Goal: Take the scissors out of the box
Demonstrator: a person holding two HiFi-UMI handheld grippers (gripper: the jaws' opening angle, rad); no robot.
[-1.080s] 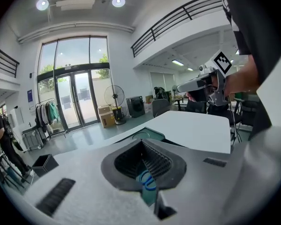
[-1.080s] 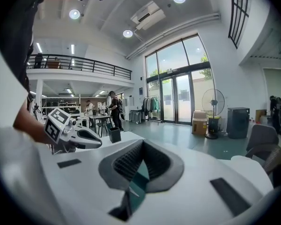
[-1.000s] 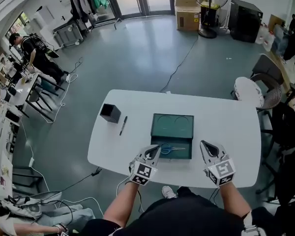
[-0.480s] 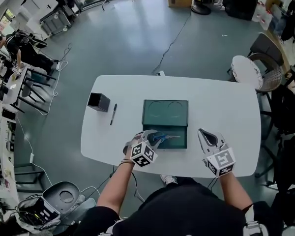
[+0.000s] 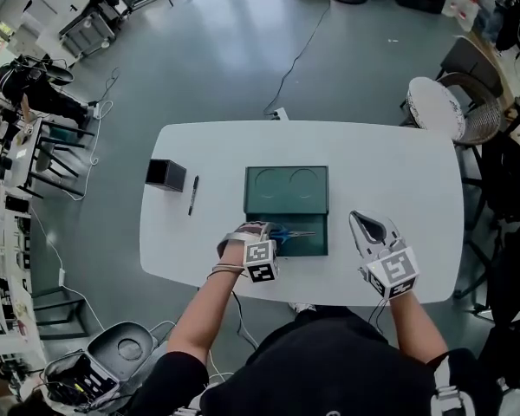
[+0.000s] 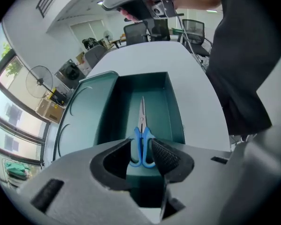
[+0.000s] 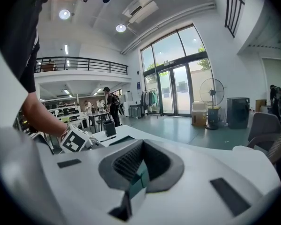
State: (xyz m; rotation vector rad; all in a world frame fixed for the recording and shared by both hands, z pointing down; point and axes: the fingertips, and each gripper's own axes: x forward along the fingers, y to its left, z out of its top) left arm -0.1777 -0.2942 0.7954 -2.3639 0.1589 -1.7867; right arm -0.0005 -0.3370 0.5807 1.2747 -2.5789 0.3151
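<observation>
The left tongs point steeply down into the open green box on the white bench. Their jaws have just been opening and now straddle the blue handles of the scissors (not clamping them), which lie inside. The right tongs, closed and empty, hover just right of the box.

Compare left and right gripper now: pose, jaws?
Left gripper points steeply down into the green box; right gripper lies near level over the table beside it. Left jaws have just been opening and stand apart, the scissors' blue handles between them, ungripped; right jaws are together, empty. Both carry marker cubes.
</observation>
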